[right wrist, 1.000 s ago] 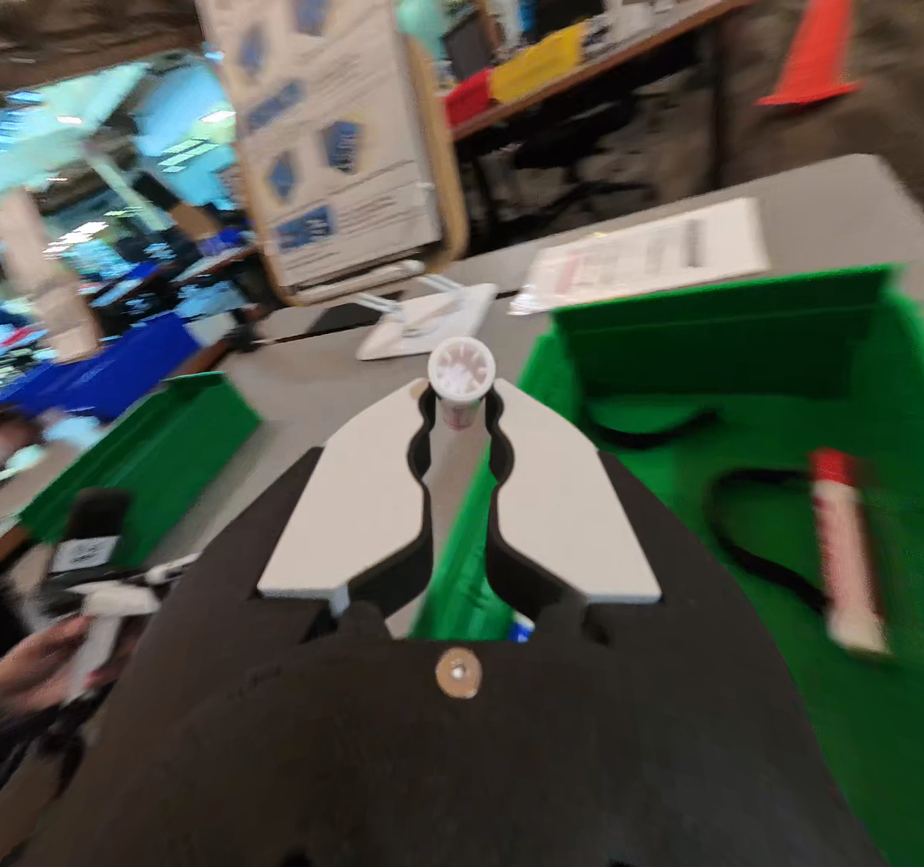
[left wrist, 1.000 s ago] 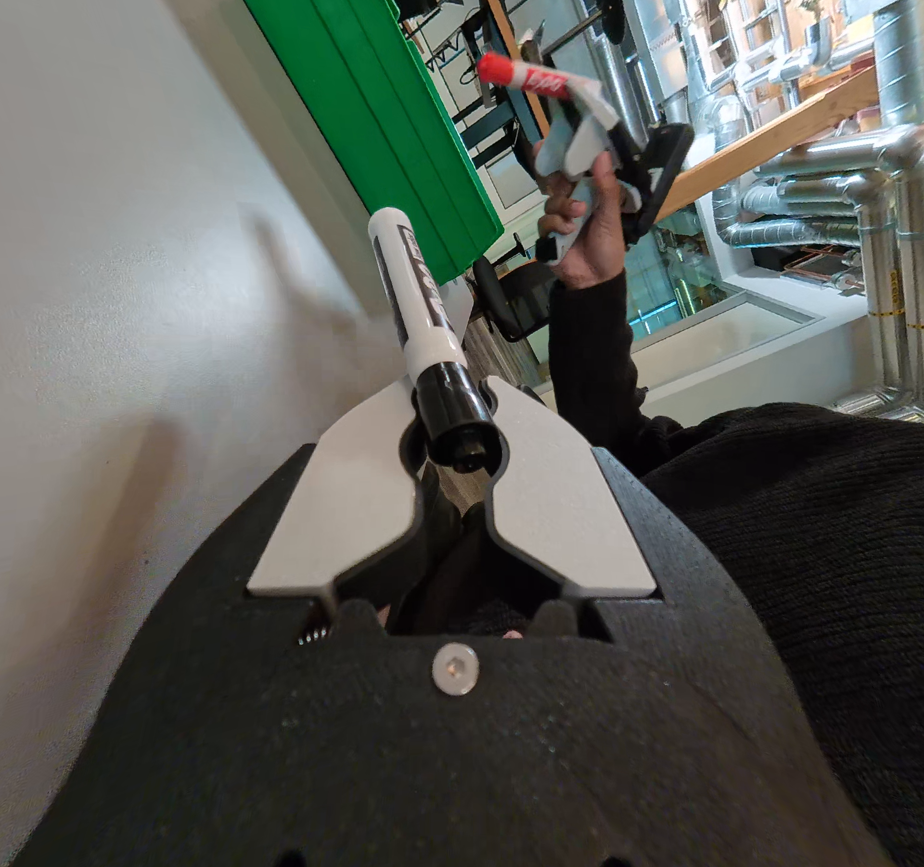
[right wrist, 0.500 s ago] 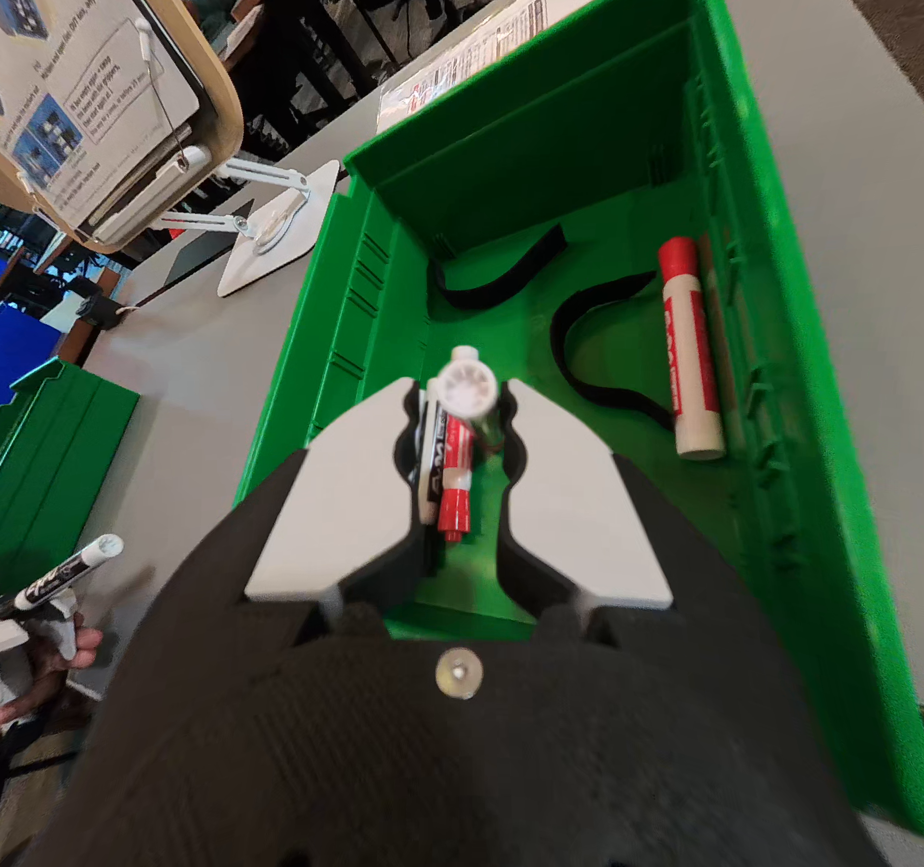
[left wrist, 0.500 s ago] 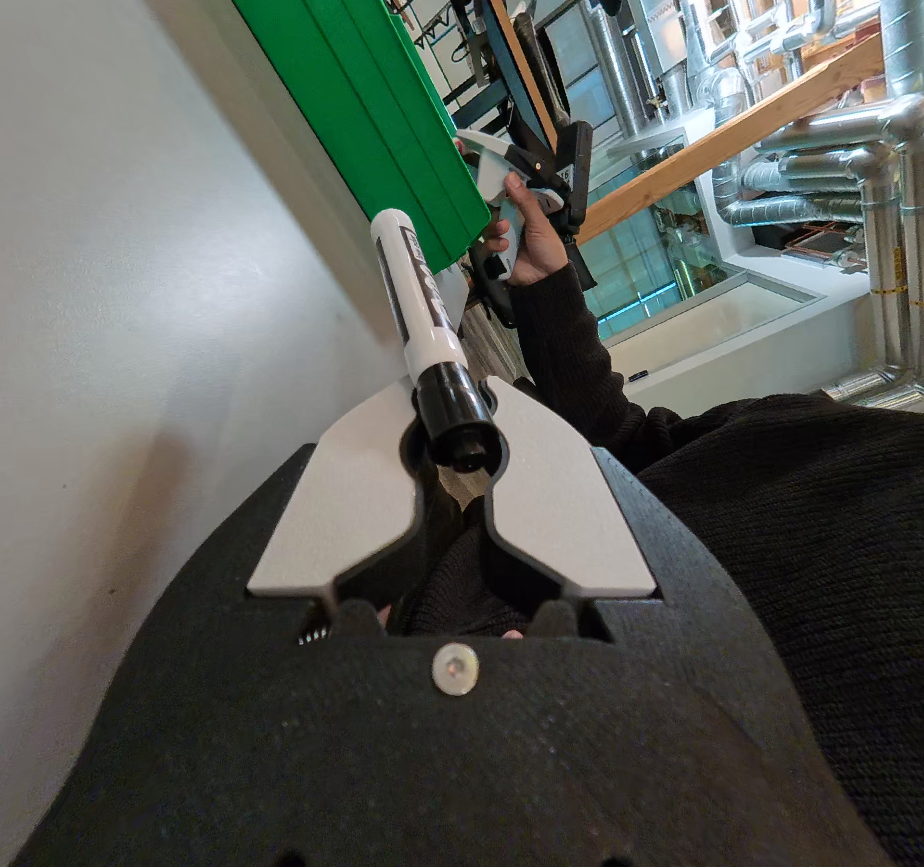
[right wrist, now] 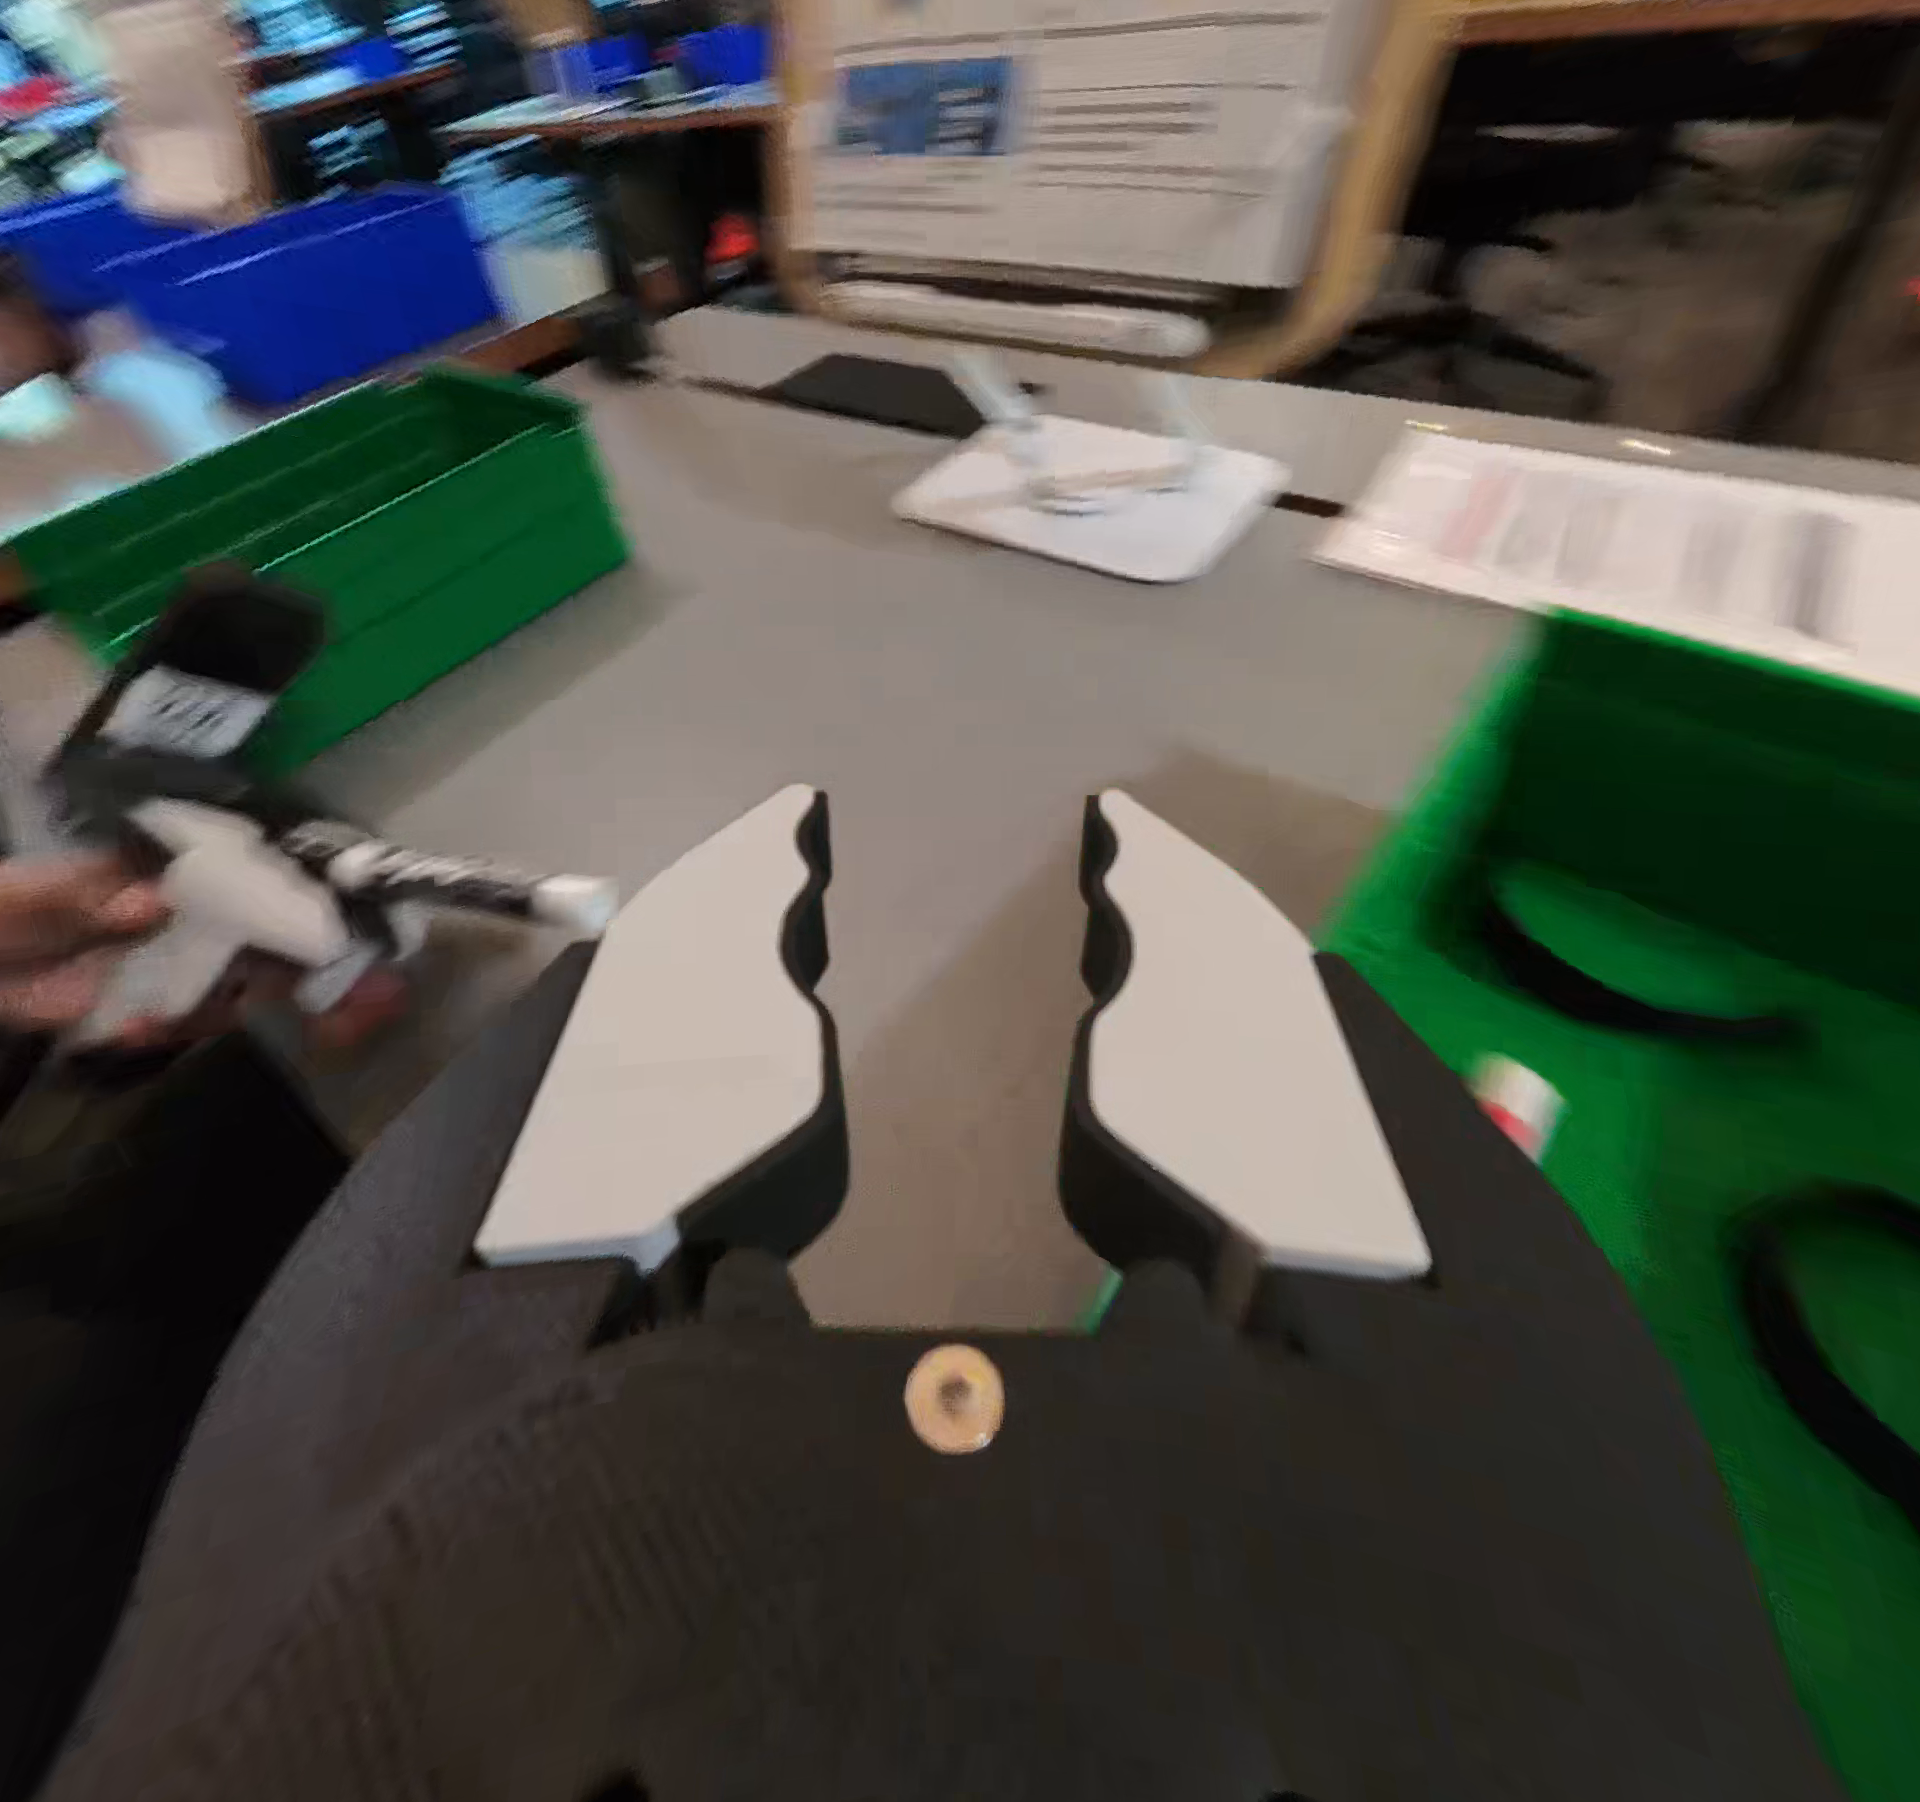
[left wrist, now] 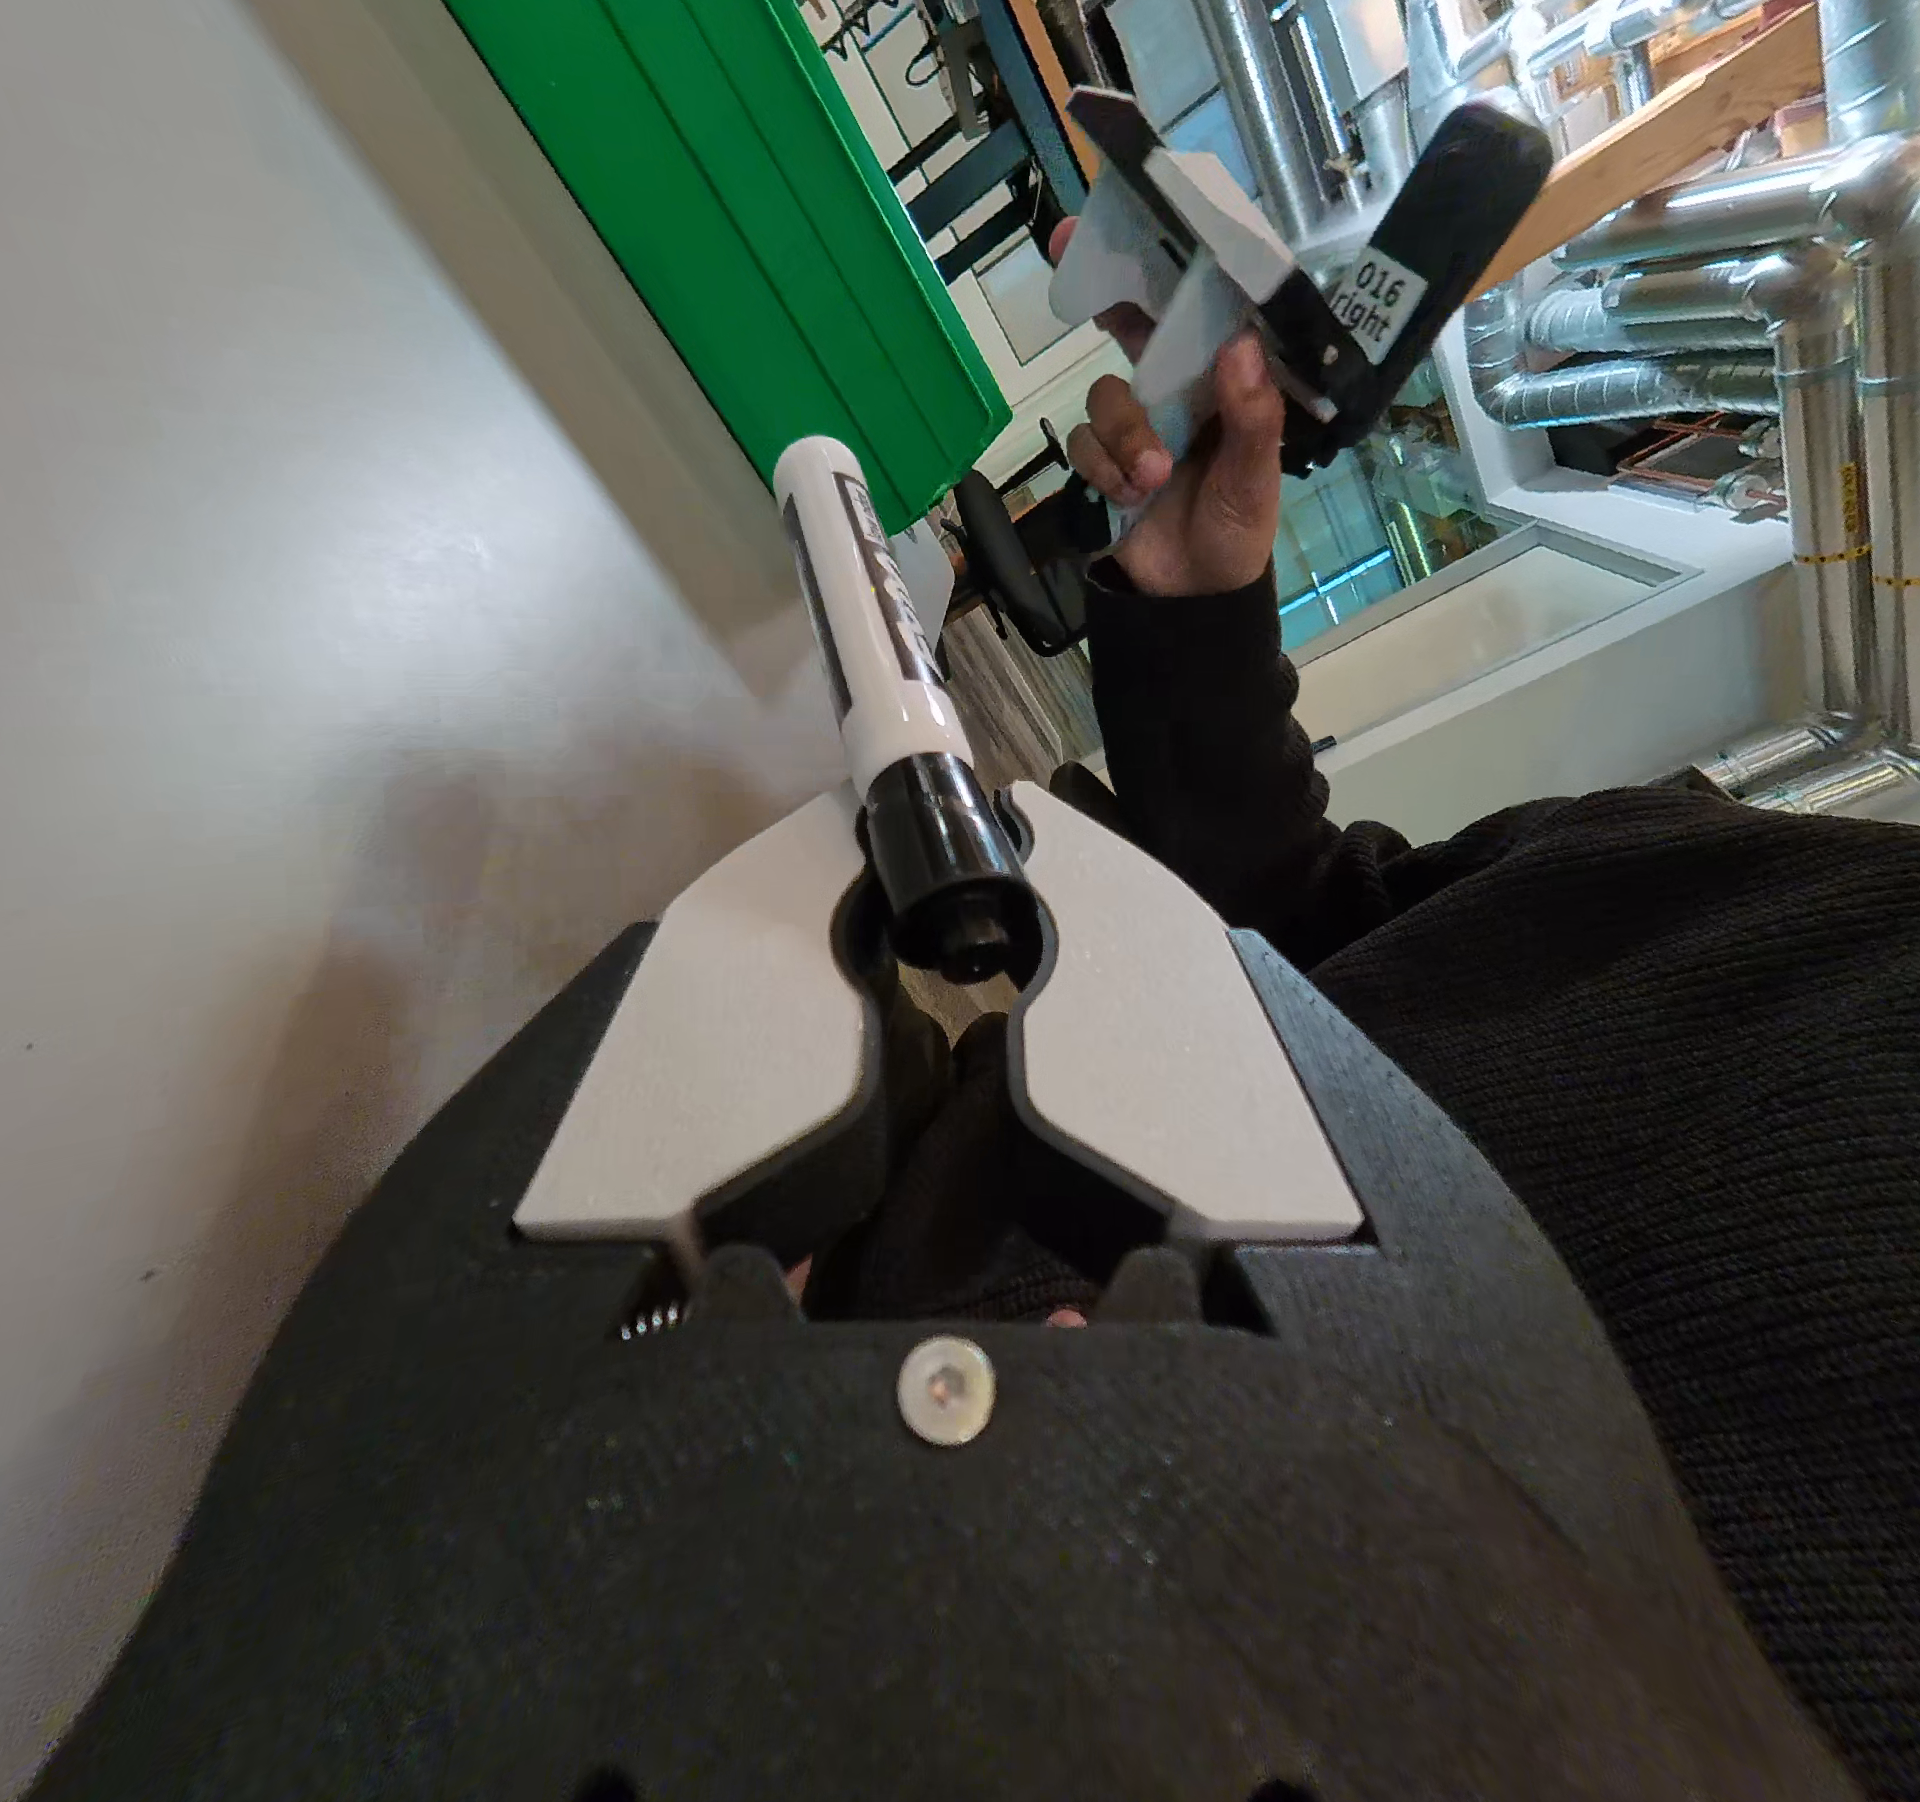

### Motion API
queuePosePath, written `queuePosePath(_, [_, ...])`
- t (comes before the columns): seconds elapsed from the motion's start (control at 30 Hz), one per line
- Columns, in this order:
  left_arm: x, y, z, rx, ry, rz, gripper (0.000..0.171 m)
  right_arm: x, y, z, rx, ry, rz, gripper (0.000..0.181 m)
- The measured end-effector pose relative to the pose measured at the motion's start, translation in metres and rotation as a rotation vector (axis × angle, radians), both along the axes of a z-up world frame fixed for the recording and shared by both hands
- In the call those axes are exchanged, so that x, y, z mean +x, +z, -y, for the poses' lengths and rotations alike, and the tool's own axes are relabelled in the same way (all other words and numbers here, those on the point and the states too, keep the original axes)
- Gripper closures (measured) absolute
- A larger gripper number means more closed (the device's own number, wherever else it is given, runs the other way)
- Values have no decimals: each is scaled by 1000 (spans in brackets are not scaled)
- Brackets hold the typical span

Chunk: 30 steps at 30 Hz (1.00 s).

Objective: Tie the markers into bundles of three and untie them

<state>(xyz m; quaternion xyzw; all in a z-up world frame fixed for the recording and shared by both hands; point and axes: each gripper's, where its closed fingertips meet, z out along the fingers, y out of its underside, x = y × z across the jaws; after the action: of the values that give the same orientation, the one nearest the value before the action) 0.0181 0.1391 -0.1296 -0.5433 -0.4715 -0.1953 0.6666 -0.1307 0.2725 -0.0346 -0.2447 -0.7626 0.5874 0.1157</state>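
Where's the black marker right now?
The black marker is clamped by its cap in the left hand-held gripper, pointing toward a green bin over the grey table.

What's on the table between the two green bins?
In the right wrist view, bare grey table separates the far green bin from the near green bin.
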Motion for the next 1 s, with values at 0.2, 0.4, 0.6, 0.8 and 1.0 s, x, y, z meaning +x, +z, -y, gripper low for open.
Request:
queuePosePath(0.2, [10,1,-9,-27,-63,-27,154,92,-54,88,374,380,-310,140])
queuePosePath(0.4, [21,0,-21,-44,-133,-38,154,117,-89,99,613,476,-639,146])
queuePosePath(0.6, [27,-3,-28,-59,-172,-37,154,117,-107,97,717,495,-724,158])
queuePosePath(0.8, [15,0,-16,-21,-95,-18,158,96,-92,89,697,386,-690,162])
queuePosePath(1.0, [9,5,-7,33,-56,0,148,13,-17,16,508,-40,-559,161])
